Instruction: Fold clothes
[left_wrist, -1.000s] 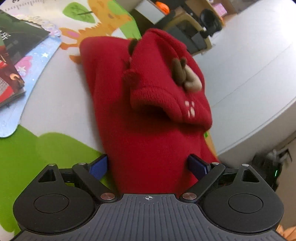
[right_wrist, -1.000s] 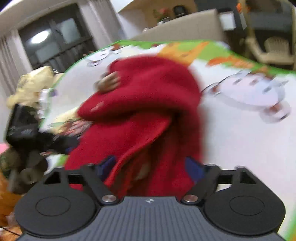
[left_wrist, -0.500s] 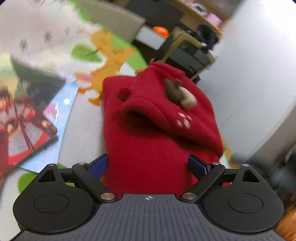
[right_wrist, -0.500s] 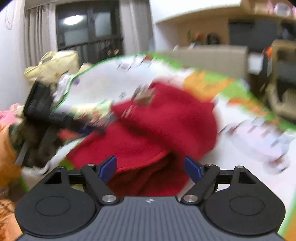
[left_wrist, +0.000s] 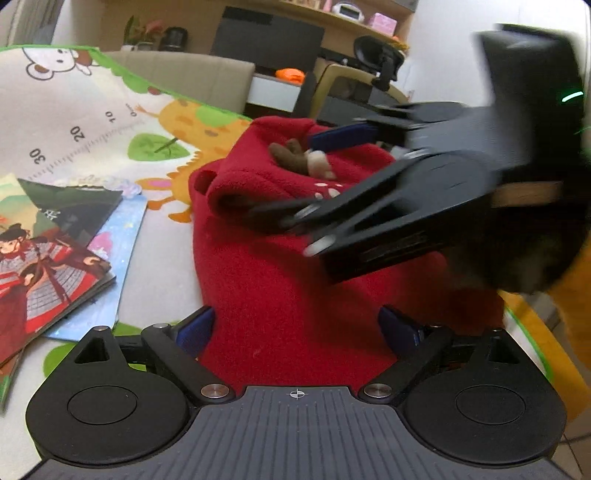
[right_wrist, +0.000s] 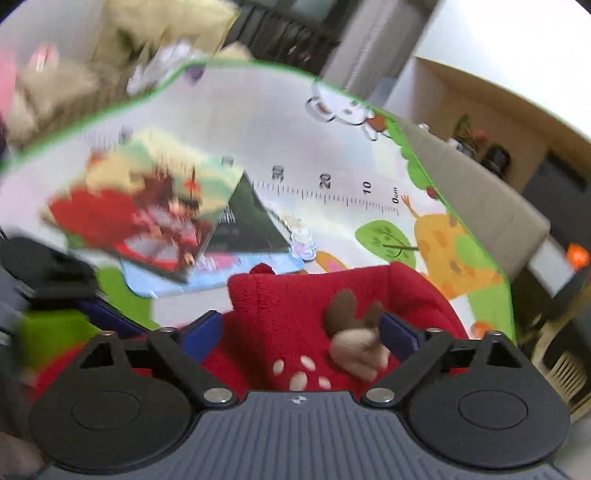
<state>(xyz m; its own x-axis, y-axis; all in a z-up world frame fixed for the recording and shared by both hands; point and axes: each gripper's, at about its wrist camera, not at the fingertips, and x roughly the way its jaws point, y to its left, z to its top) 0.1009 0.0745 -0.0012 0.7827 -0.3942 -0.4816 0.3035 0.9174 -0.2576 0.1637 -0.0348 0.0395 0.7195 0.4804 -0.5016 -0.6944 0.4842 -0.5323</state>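
Red fleece garment (left_wrist: 280, 280) lying on cartoon play mat (left_wrist: 74, 122), hood end w/ brown antler trim (left_wrist: 295, 157) bunched up at far side. Picture books (left_wrist: 48, 273) just beside it on the mat, not touching as far as visible.

Left gripper (left_wrist: 295, 325): spread wide, blue pads (left_wrist: 195, 330) either side of the near hem, cloth lying between but not pinched. Reads as released.

Right gripper (right_wrist: 301, 330): also spread, pads flanking the hood, one pad up against the antler trim, no squeeze on the fleece visible. Seen from left wrist cam, hanging over the hood end, blurred, so clearly on the move.

Step in hand, as judged: mid-fold, lining up on both ends of the garment before a grasp. Hood already lumped over the body, not flat. Fold not neat yet, prob. under halfway.

Next move calls for: clamping right on the hood edge, not on the trim (bulky, likely to slip); clamping left on the hem; then lifting hood end over toward the hem, or flattening first. Fleece thick and soft, so deep bite needed. Risk: dragging the garment into the books.
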